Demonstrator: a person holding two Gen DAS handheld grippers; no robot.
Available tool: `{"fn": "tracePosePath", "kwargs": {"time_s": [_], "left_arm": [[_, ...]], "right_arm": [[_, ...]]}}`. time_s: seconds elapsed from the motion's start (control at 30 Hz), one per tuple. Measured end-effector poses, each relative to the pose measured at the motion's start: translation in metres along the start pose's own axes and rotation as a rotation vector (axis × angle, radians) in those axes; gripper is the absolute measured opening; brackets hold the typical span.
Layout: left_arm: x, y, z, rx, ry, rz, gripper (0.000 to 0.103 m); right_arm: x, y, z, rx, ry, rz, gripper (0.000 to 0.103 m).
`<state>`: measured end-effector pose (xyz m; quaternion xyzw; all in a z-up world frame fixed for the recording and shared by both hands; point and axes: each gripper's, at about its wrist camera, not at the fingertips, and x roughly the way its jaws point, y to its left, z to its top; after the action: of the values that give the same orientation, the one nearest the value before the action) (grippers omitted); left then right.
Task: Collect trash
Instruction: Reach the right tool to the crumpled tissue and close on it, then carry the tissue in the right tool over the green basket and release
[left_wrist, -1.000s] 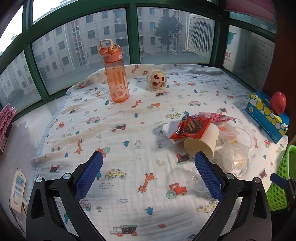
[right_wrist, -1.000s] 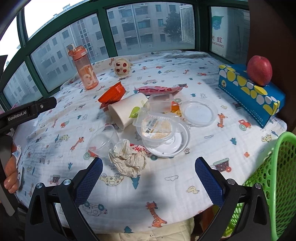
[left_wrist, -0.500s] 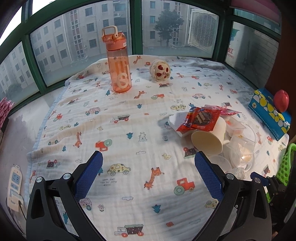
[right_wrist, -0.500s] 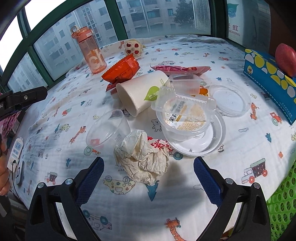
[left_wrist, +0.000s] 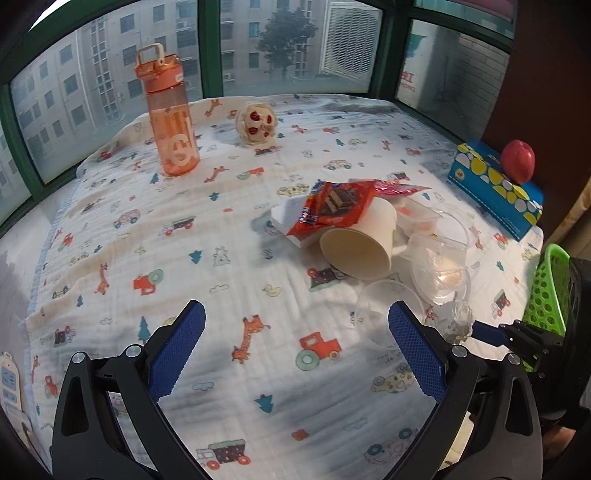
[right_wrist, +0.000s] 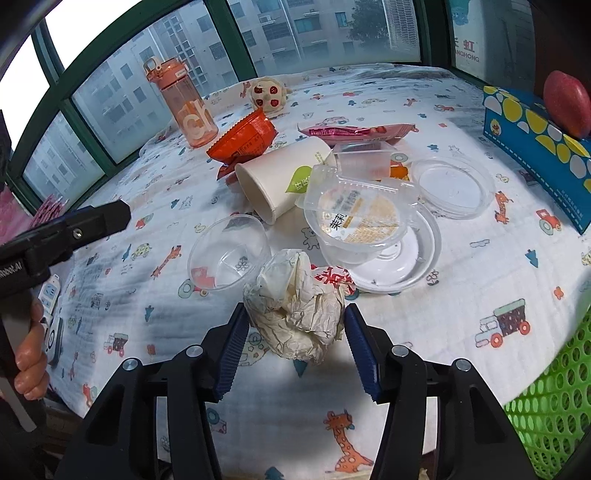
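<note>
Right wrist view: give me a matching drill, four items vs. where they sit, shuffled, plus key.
Items:
1. apple
2. paper wad
3. paper cup
4. bottle

Places:
A. upright near the window
B. on the blue box
C. on its side, mouth toward the camera
D. between the right gripper fingers

Pairs: 1-B, 2-D, 3-C, 4-A

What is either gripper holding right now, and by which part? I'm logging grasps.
The right gripper has its fingers either side of the crumpled paper wad, but a firm hold cannot be told. The left gripper holds nothing.
</note>
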<state>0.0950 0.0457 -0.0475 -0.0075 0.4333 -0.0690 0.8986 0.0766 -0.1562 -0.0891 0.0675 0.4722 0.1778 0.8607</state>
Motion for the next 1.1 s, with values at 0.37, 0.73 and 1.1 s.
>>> {"fn": "tracePosePath", "kwargs": {"time_s": [0.37,0.73,1.1], "left_arm": [[0.026,-0.049,-0.011,0.144,0.065,-0.103,0.098],[0.059,-0.073,-0.008,0.211,0.122,-0.123,0.093],[0.076,-0.074,-0.012,0.188,0.166,-0.135,0.07]], "right_arm": [[-0.067,-0.039,-0.005,0.084,-0.106,-0.052,0.052],[-0.134,-0.103,-0.018,0.218,-0.211,-0.203,0.052],[-0.168,-0.164,-0.05,0.358,-0.242,-0.339,0.053]]}}
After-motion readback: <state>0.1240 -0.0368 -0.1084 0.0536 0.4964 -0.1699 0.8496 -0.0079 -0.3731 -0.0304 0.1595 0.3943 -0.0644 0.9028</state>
